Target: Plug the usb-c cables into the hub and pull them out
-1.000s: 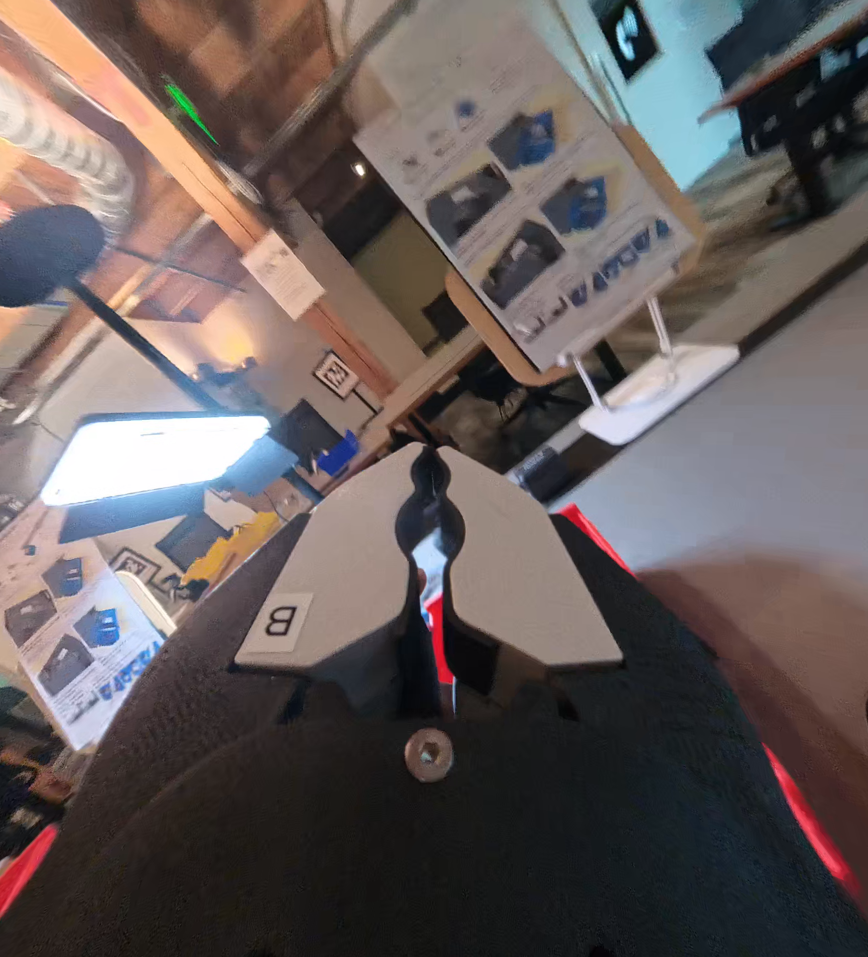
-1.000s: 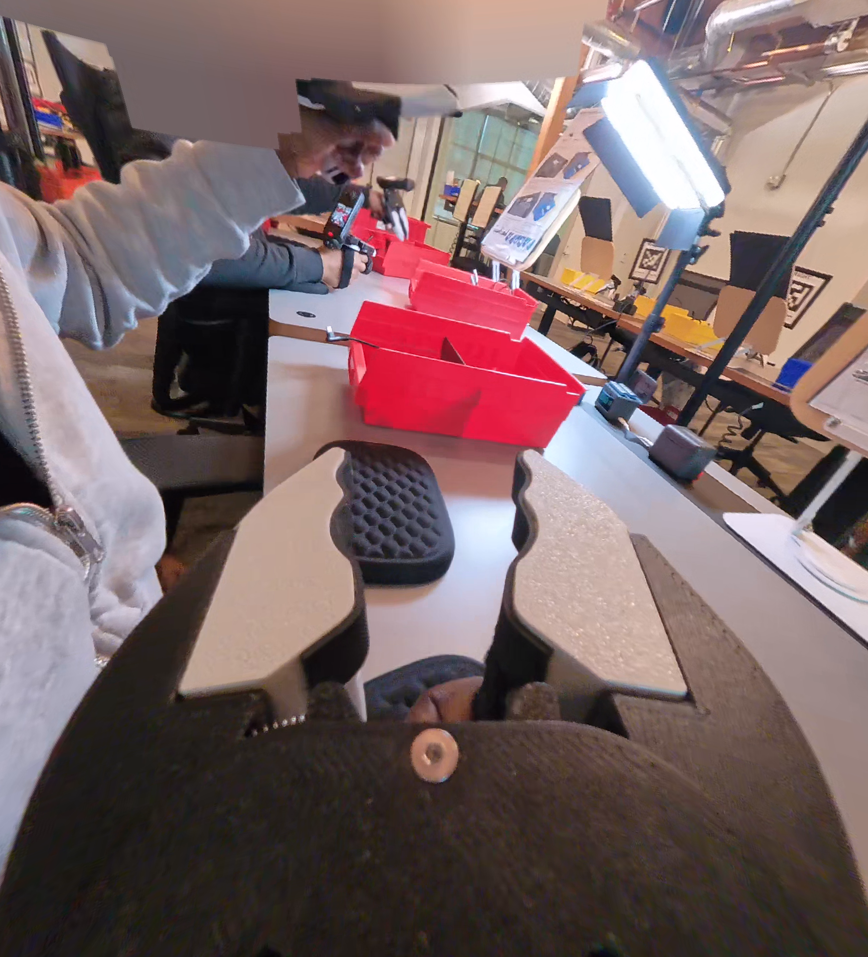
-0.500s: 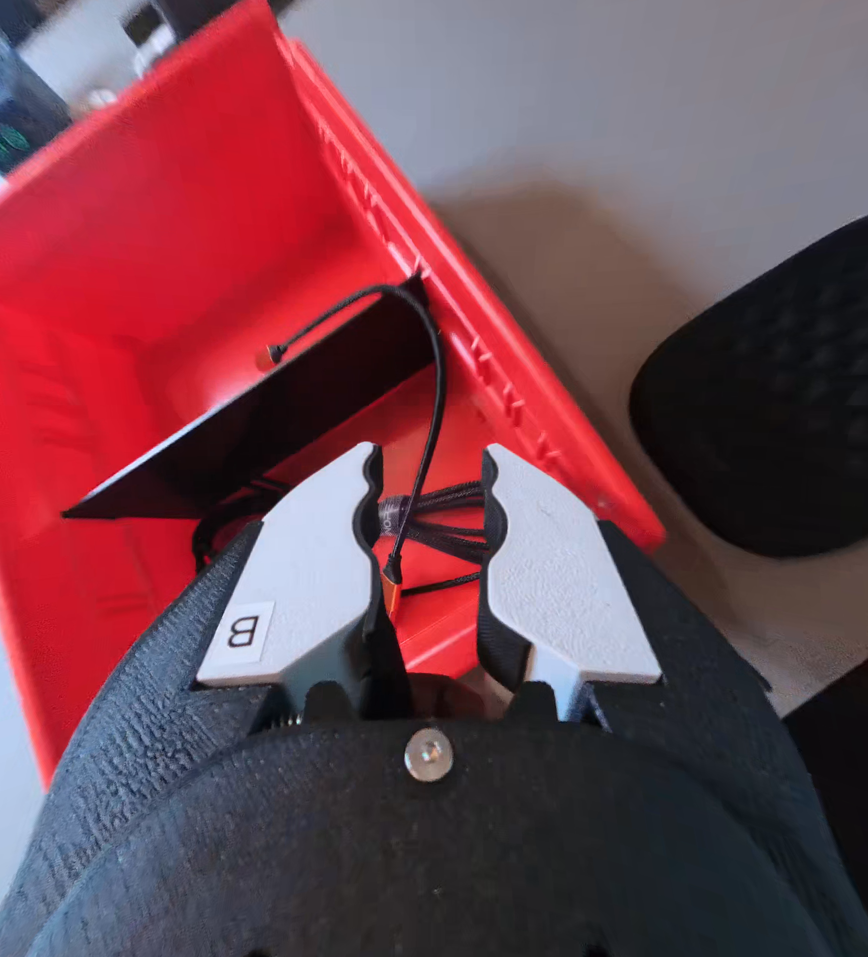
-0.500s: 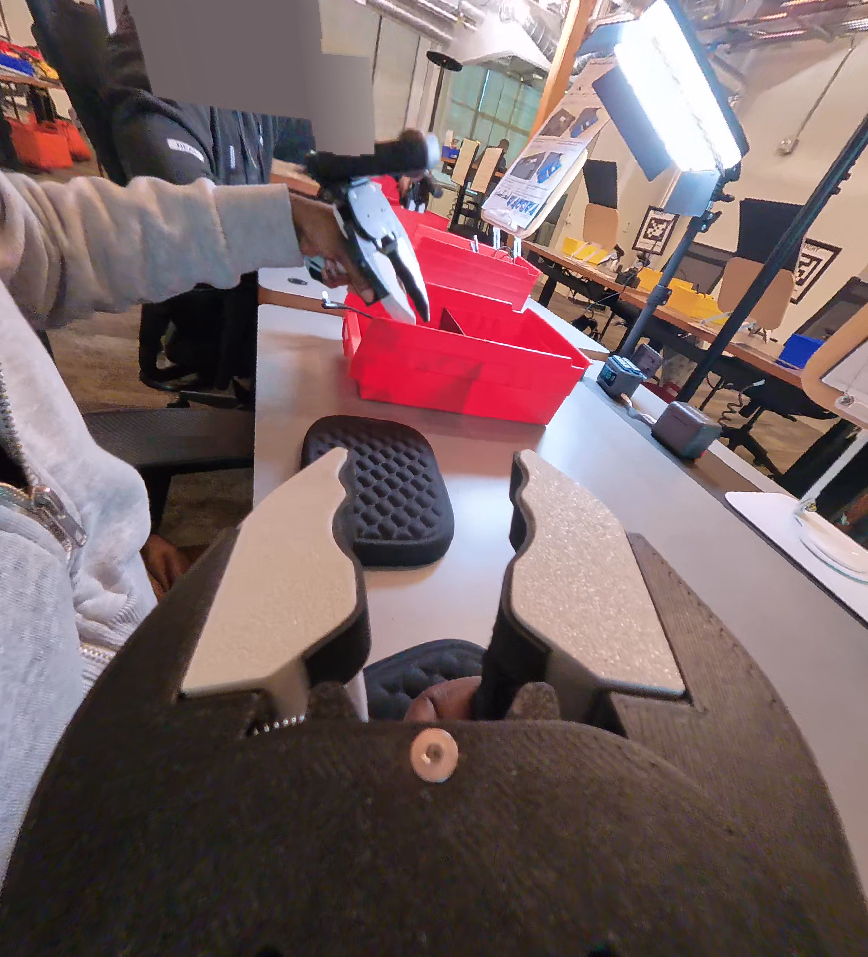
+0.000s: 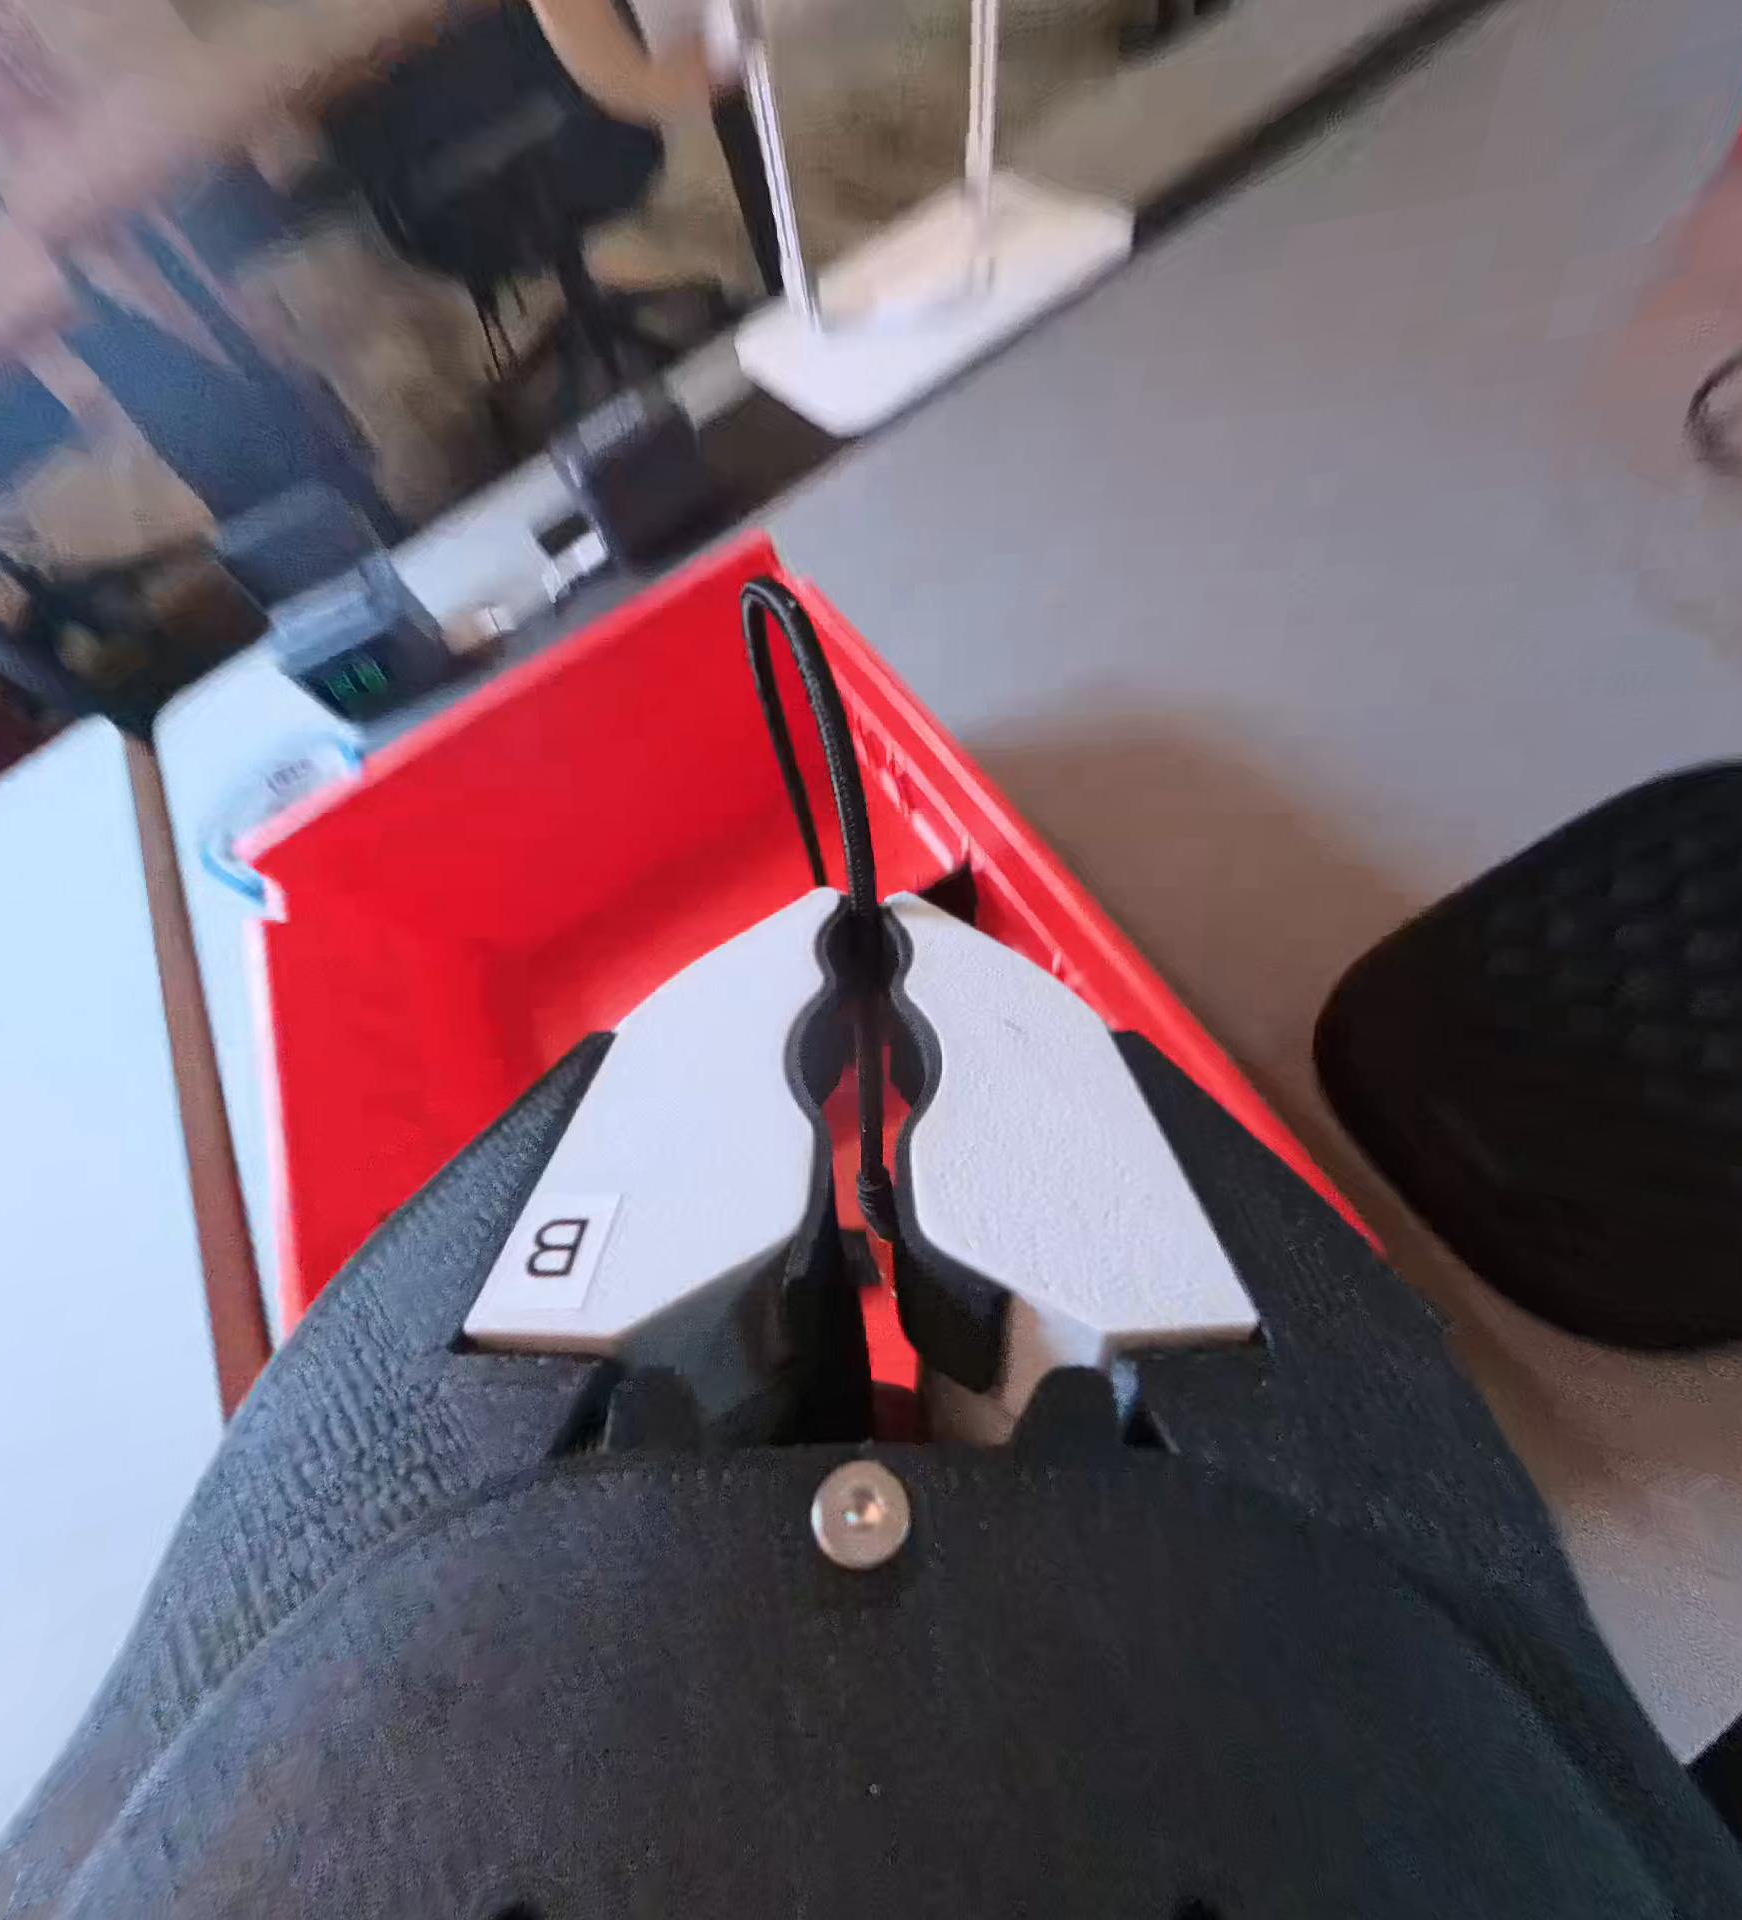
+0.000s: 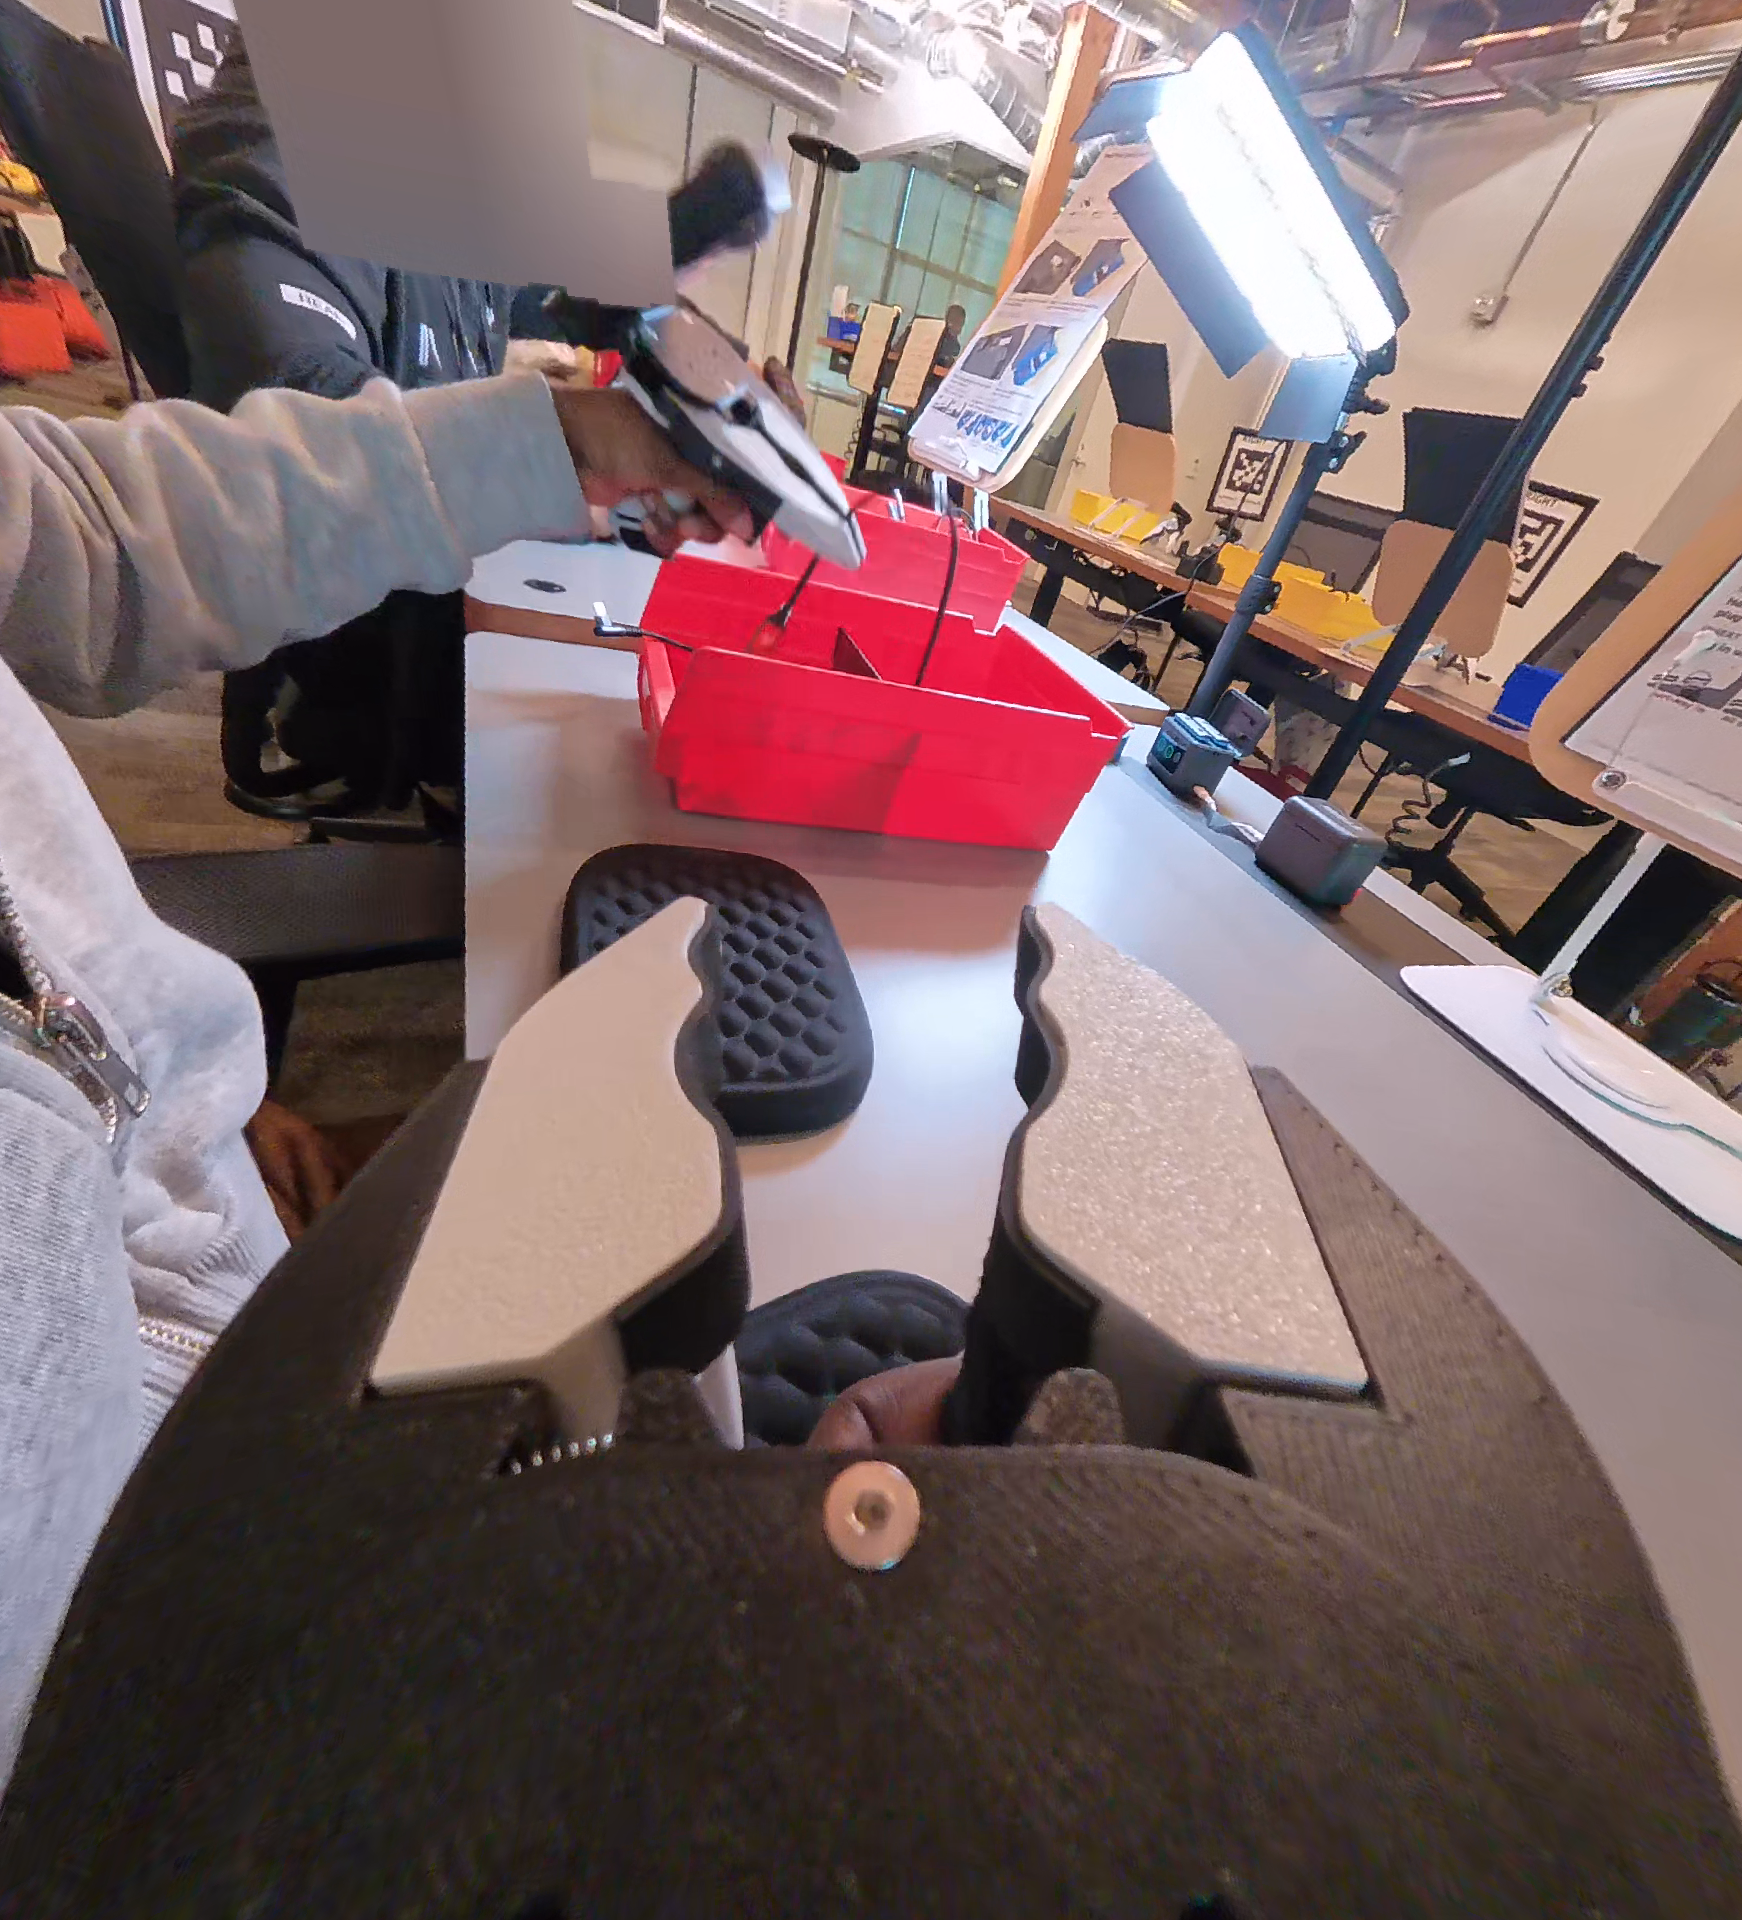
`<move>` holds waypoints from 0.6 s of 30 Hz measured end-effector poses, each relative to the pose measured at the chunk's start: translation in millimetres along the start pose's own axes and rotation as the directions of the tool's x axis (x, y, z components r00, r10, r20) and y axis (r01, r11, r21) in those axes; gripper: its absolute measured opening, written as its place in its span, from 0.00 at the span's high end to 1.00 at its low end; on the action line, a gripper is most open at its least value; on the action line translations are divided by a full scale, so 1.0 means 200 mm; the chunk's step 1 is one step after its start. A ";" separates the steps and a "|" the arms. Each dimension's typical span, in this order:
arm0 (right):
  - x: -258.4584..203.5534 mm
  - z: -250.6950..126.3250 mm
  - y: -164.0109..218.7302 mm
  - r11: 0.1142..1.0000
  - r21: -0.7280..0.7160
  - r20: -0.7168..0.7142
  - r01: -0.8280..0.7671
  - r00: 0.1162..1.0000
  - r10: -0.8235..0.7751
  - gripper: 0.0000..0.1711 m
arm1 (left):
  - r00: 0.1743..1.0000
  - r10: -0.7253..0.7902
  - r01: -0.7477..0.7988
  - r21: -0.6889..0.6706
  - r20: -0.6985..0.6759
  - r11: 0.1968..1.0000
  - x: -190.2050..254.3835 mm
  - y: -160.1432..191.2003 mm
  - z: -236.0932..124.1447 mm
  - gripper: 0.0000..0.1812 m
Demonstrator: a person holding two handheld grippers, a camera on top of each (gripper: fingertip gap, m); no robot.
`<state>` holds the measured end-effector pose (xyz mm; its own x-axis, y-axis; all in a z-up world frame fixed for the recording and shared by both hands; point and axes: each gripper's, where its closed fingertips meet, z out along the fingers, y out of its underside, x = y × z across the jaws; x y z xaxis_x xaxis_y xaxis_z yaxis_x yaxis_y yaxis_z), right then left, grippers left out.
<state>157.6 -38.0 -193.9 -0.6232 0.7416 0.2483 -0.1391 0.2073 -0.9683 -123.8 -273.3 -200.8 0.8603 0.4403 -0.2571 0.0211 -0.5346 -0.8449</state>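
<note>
My left gripper (image 5: pixel 862 920) is shut on a black braided usb-c cable (image 5: pixel 831 727) and holds it above the red bin (image 5: pixel 493 883). The cable loops up past the fingertips and falls back into the bin. In the right wrist view the left gripper (image 6: pixel 841 545) hangs over the red bin (image 6: pixel 877 748), with the cable (image 6: pixel 945 603) arching from it into the bin and a plug end dangling below. My right gripper (image 6: pixel 862 935) is open and empty, low over the grey table near its front edge. No hub shows.
A black padded wrist rest (image 6: pixel 773 987) lies on the grey table (image 6: pixel 1262 1039) ahead of my right gripper; it also shows in the left wrist view (image 5: pixel 1594 1049). A second pad (image 6: pixel 846 1340) lies under the right gripper. Small grey boxes (image 6: pixel 1319 847), a sign stand base (image 6: pixel 1625 1091) and a light stand line the far edge.
My left gripper swung down into the red bin, opened around the cable, then shut on it and lifted it above the bin. The right gripper stayed still and open.
</note>
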 end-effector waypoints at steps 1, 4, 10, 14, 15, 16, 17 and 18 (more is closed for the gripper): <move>0.00 0.00 0.00 1.000 0.007 0.003 -0.011 1.000 0.011 0.69 | 1.000 0.006 -0.006 0.073 0.006 0.997 0.00 -0.09 -0.05 0.97; -0.02 0.02 -0.01 0.999 0.029 0.017 -0.044 0.999 0.044 0.69 | 0.999 0.044 -0.044 0.251 0.005 0.967 0.05 -0.31 -0.20 0.98; -0.06 0.08 -0.02 0.995 0.050 0.041 -0.086 0.996 0.084 0.68 | 0.990 0.127 -0.083 0.462 -0.065 0.883 0.33 -0.59 -0.37 0.98; -0.05 0.11 -0.06 0.988 0.113 0.011 -0.102 0.995 0.101 0.64 | 0.976 0.118 0.013 0.592 -0.182 0.806 0.57 -0.71 -0.43 0.98; -0.02 0.12 -0.07 0.984 0.148 -0.032 -0.096 0.994 0.102 0.63 | 0.969 0.106 0.057 0.620 -0.223 0.782 0.63 -0.73 -0.44 0.98; 0.01 0.11 -0.09 0.977 0.196 -0.084 -0.084 0.991 0.102 0.61 | 0.958 0.100 0.102 0.644 -0.270 0.758 0.69 -0.75 -0.45 0.98; 0.04 0.11 -0.12 0.963 0.258 -0.128 -0.070 0.986 0.106 0.61 | 0.943 0.095 0.149 0.661 -0.319 0.735 0.75 -0.76 -0.45 0.98; 0.06 0.09 -0.16 0.940 0.337 -0.151 -0.060 0.982 0.117 0.59 | 0.926 0.093 0.192 0.670 -0.365 0.717 0.81 -0.77 -0.45 0.98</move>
<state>140.3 -47.2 -159.7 -0.5116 0.8487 0.1344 -0.3528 -0.0648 -0.9335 58.2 -184.8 -69.7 0.9848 0.0943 -0.1456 -0.1610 0.1846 -0.9695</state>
